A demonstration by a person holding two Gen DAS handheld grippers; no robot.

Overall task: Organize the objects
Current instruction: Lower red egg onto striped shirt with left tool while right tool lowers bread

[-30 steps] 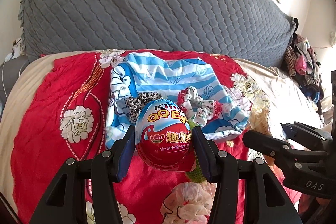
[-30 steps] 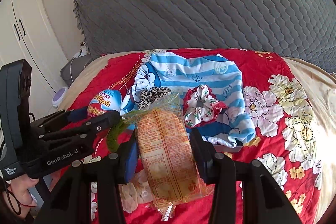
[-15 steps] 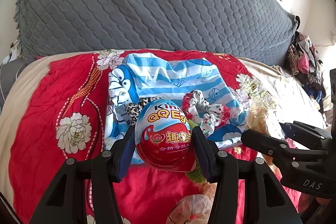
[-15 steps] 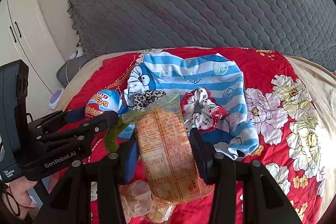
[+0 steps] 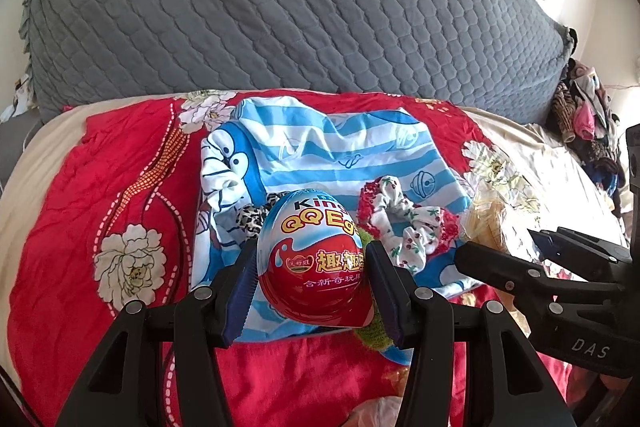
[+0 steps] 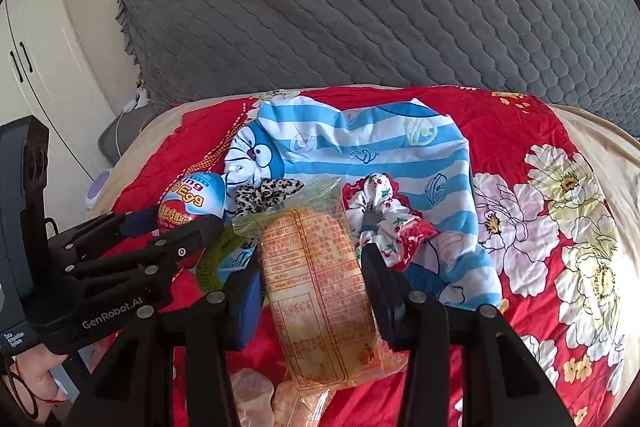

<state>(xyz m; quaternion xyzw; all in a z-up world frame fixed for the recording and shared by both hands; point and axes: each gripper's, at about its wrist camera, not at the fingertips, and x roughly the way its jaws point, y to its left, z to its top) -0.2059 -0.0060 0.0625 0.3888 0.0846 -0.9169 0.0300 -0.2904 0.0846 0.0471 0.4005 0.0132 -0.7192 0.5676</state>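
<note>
Egg (image 5: 316, 263) upright in left claw (image 5: 313, 287), narrow end up.

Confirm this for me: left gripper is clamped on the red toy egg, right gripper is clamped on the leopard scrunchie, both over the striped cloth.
One error. The right gripper is clamped on the clear snack packet, not the leopard scrunchie, which lies on the striped cloth; the right wrist view shows it. The left gripper does clamp the red toy egg.
</note>
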